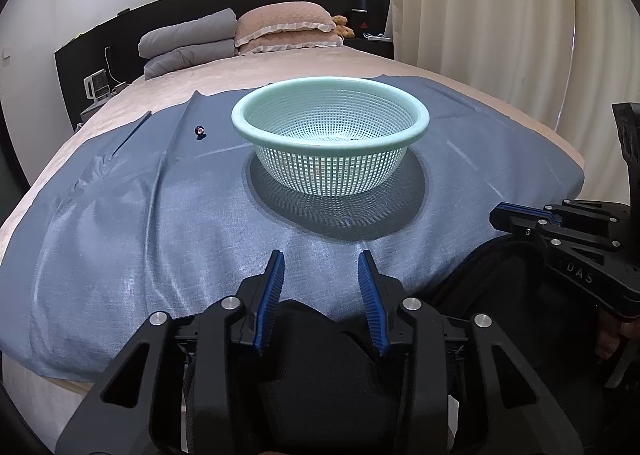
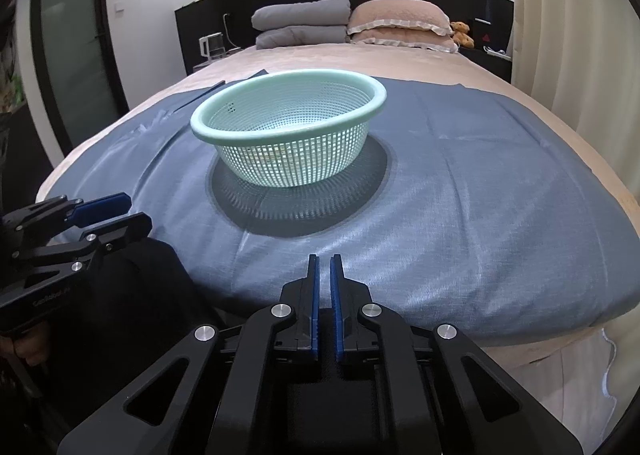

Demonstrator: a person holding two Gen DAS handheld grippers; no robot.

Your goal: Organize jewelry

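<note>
My left gripper (image 1: 321, 261) is spread, my right gripper (image 2: 324, 265) nearly clenched, empty. The ring (image 1: 199, 130) lies far left of the basket (image 1: 330, 123): tiny, hard, slippery; pinch its band.

Basket (image 1: 330, 143) mid-cloth blocks centre; bare blue cloth (image 1: 140, 239) either side (ring (image 1: 199, 130) far-left).

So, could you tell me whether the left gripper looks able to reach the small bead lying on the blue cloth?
Probably yes: the left gripper is open, the bead lies exposed left of the basket, and only bare blue cloth lies between.
</note>
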